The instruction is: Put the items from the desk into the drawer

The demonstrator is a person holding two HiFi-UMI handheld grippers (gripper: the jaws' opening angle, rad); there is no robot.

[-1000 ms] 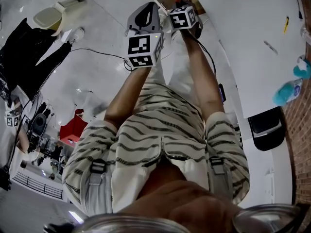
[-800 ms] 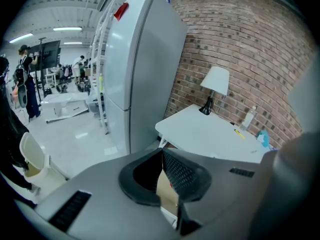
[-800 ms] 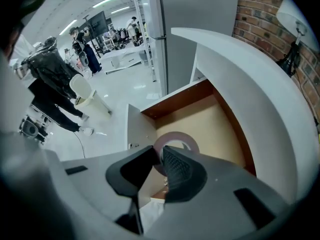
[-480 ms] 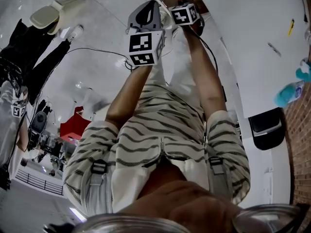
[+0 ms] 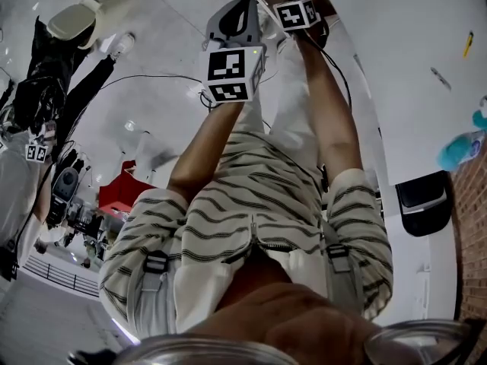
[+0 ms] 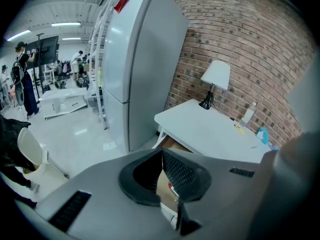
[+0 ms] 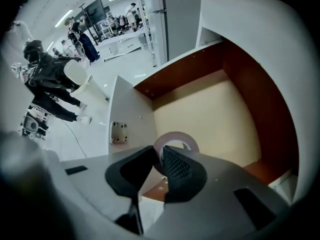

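As both arms have reached slightly farther forward over the last second, the right hand-held gripper (image 7: pixel 161 156) now hangs above the open tan-floored drawer (image 7: pixel 205 109). It pinches a thin, pale, glossy tape-like ring (image 7: pixel 176 136) by its rim. Judgement: release is close, but the ring is not yet down. The drawer's floor is smooth, its walls are red-brown laminate and its front is white. The left hand-held gripper (image 6: pixel 161 156) has its ribbed dark pads pressed together on nothing. The matte white counter (image 6: pixel 210 129) carries a slim yellow pen (image 6: pixel 239 129), so more trips probably remain.
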